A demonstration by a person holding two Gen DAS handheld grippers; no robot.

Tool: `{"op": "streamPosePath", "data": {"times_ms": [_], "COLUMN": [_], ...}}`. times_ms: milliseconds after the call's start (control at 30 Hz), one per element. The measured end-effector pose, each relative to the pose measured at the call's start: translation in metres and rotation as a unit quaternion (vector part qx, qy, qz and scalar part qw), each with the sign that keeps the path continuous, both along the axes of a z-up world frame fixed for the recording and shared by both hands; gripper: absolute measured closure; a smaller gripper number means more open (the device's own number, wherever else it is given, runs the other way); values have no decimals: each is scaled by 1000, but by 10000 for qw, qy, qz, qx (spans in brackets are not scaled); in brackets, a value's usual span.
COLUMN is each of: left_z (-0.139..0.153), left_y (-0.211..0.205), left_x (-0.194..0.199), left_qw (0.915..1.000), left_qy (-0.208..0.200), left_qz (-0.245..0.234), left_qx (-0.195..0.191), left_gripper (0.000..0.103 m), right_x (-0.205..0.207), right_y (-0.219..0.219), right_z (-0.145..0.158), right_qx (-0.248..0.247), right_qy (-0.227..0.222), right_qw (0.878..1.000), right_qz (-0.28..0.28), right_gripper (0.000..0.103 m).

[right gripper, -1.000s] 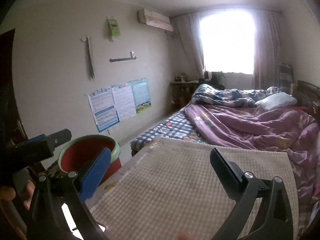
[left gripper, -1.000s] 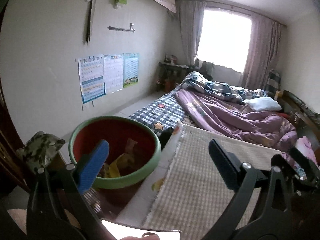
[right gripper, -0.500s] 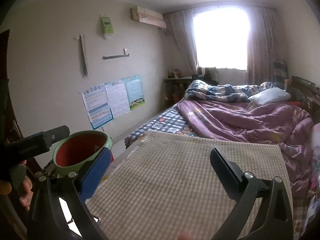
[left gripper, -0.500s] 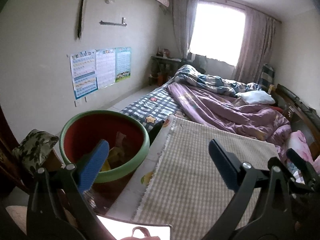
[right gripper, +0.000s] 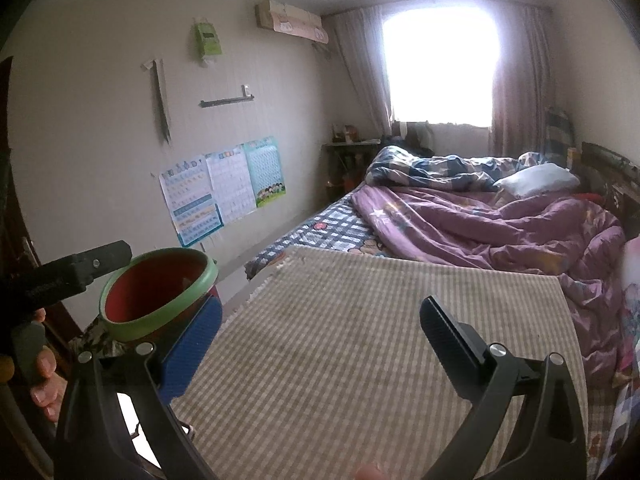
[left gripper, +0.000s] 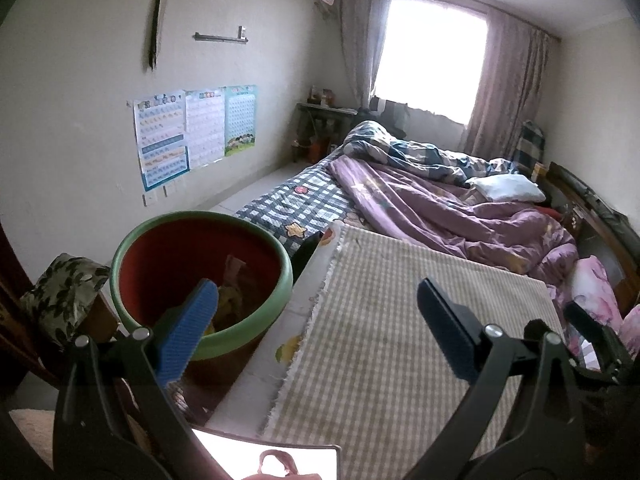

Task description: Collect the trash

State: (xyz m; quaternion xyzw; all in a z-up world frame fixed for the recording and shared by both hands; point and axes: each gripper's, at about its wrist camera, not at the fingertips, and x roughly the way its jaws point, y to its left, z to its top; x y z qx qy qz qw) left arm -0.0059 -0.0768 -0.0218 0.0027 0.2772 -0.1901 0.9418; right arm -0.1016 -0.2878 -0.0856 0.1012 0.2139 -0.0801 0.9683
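Currently both grippers, left [left gripper: 316,312] and right [right gripper: 320,332], jaws released, empty; red bin [left gripper: 200,248] left of checkered tabletop [left gripper: 400,340].

The left gripper [left gripper: 316,316] finger hides part of the bin's [left gripper: 256,316] contents.

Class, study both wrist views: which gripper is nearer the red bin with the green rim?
Left. The left gripper sits beside the red bin, one finger overlapping its rim; the right gripper hangs over the checked cloth.

Pale walls, three posters [left gripper: 196,136], bright curtained window [left gripper: 432,64], unmade bed [left gripper: 440,204], purple quilt [right gripper: 500,228]
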Motion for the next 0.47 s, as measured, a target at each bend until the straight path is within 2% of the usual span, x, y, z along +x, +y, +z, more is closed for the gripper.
{"op": "streamPosePath", "data": {"times_ms": [133, 267, 367, 467], "left_z": [-5, -7, -5, -4], "left_y": [3, 10, 31, 72], "left_x": [1, 7, 19, 34], "left_qw": [10000, 9999, 9996, 9969], "left_qy": [82, 93, 98, 89], "left_qz": [-27, 38, 256, 779], "left_qx": [-24, 14, 33, -54], "left_gripper": [5, 5, 5, 5], "right_x": [5, 12, 13, 10], "right_y": [-3, -13, -43, -78], "right_z": [-7, -27, -49, -68], "right_qx": [57, 186, 176, 117], "right_qy": [183, 638, 1081, 1454], "right_qw": [9998, 9976, 9912, 9806], "right_qz": [-52, -208, -741, -1309], "right_gripper": [7, 7, 7, 7]}}
